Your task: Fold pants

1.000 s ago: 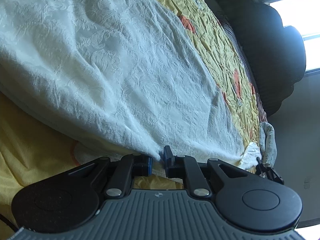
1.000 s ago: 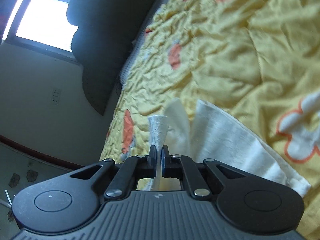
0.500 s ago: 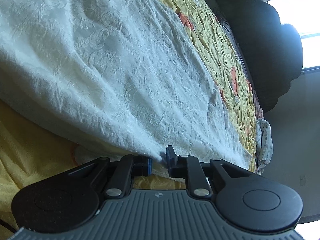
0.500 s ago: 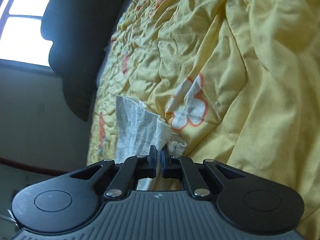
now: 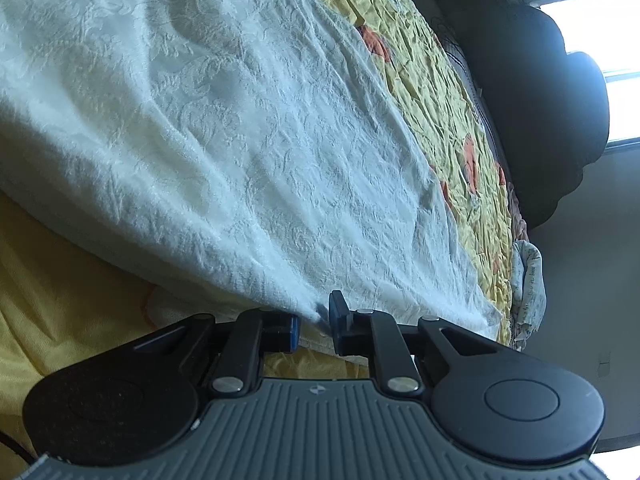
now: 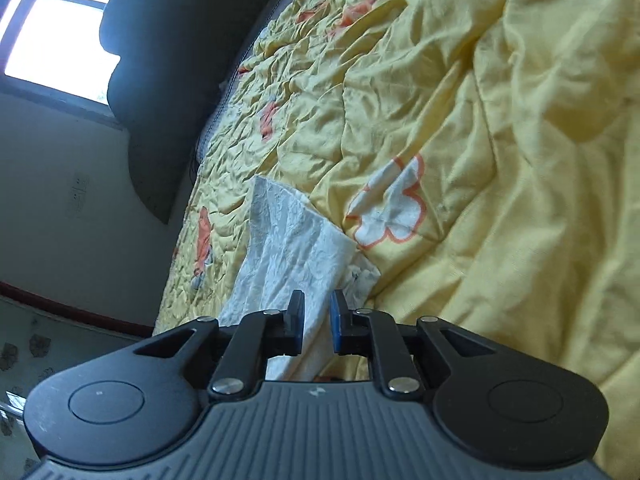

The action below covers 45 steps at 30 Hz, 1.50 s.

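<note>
Letting go, the right gripper [image 6: 316, 322] is opening its jaws over the white pants [image 6: 288, 248], whose corner it was pinching a second ago and is now laying on the yellow bedspread [image 6: 500, 160]. Gripping, the left gripper [image 5: 314, 326] is bunching cloth, so this fold is landing.

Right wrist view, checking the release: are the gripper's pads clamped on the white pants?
No: the right gripper jaws are opening, with the pants between them unpinched.
</note>
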Available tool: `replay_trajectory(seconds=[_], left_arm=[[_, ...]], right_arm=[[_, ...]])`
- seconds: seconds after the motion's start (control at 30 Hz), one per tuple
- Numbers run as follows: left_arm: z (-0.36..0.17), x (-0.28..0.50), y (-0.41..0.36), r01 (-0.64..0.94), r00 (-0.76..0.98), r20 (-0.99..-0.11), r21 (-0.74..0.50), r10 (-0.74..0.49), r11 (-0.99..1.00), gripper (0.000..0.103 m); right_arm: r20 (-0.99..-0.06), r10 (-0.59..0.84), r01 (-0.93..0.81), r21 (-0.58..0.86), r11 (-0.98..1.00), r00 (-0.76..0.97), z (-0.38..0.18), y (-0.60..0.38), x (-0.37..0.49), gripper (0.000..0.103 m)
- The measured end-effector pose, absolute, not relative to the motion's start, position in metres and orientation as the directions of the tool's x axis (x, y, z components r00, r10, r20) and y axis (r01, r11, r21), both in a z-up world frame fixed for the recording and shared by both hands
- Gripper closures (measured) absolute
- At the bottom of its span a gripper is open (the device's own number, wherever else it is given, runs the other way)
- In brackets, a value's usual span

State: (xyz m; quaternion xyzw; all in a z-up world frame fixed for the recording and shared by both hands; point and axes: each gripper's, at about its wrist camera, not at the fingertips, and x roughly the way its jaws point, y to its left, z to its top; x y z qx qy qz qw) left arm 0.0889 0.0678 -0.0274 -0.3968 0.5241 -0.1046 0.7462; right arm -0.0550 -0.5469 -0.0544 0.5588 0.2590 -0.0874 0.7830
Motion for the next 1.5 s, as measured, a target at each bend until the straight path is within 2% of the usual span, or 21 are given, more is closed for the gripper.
replay_trajectory(seconds=[0.07,0.17,0.43,0.5,0.57,0.6,0.7,0.8,0.87,1.0,1.03,1.13,1.23,1.33,1.5], left_arm=[[-0.028,0.089,0.067,-0.259,0.431,-0.698,-0.702,-0.571,0.663,0.077],[-0.028,0.088,0.068,-0.255,0.432,-0.697,-0.703,-0.572,0.664,0.077],[-0.029,0.085,0.069,-0.256,0.442,-0.69,-0.709,-0.573,0.657,0.077],[-0.029,0.084,0.069,-0.253,0.446,-0.688,-0.71,-0.572,0.657,0.077],[-0.024,0.083,0.065,-0.247,0.441,-0.717,-0.675,-0.54,0.695,0.078],[-0.017,0.082,0.061,-0.227,0.443,-0.735,-0.645,-0.513,0.73,0.085],[-0.005,0.078,0.05,-0.173,0.458,-0.763,-0.58,-0.456,0.796,0.085],[-0.013,0.077,0.052,-0.177,0.456,-0.764,-0.581,-0.457,0.795,0.085],[-0.012,0.078,0.053,-0.177,0.451,-0.765,-0.582,-0.46,0.794,0.085],[-0.01,0.079,0.054,-0.136,0.441,-0.764,-0.576,-0.471,0.806,0.085],[-0.011,0.078,0.058,-0.15,0.44,-0.757,-0.593,-0.483,0.791,0.076],[-0.008,0.072,0.068,-0.182,0.459,-0.738,-0.623,-0.495,0.761,0.071],[-0.008,0.068,0.076,-0.206,0.473,-0.731,-0.635,-0.493,0.744,0.069],[-0.007,0.069,0.081,-0.225,0.47,-0.734,-0.637,-0.491,0.737,0.068],[0.001,0.069,0.085,-0.243,0.491,-0.733,-0.635,-0.471,0.734,0.055]], right_arm=[[-0.503,0.159,0.43,0.835,0.343,0.85,-0.058,-0.548,-0.061,0.09],[-0.581,0.163,0.496,0.785,0.371,0.797,-0.066,-0.545,-0.053,0.091],[-0.566,0.14,0.483,0.788,0.382,0.812,-0.067,-0.537,-0.036,0.091],[-0.541,0.142,0.47,0.811,0.349,0.829,-0.073,-0.54,-0.035,0.094],[-0.531,0.119,0.469,0.816,0.338,0.839,-0.071,-0.543,-0.038,0.098],[-0.515,0.104,0.452,0.818,0.355,0.851,-0.064,-0.542,-0.04,0.098],[-0.497,0.068,0.421,0.792,0.441,0.865,-0.035,-0.536,-0.047,0.098],[-0.572,0.04,0.505,0.752,0.423,0.819,-0.055,-0.548,-0.051,0.098],[-0.55,0.065,0.496,0.792,0.355,0.832,-0.072,-0.555,-0.056,0.099],[-0.569,0.065,0.505,0.772,0.387,0.82,-0.064,-0.553,-0.051,0.096],[-0.565,0.048,0.514,0.78,0.358,0.824,-0.062,-0.556,-0.055,0.094],[-0.562,-0.065,0.55,0.769,0.326,0.825,-0.047,-0.559,-0.074,0.092],[-0.486,0.045,0.434,0.814,0.386,0.873,-0.031,-0.537,-0.072,0.092],[-0.51,0.223,0.392,0.82,0.417,0.831,-0.031,-0.509,-0.045,0.078],[-0.538,0.302,0.417,0.825,0.382,0.787,-0.049,-0.492,-0.022,0.077]])
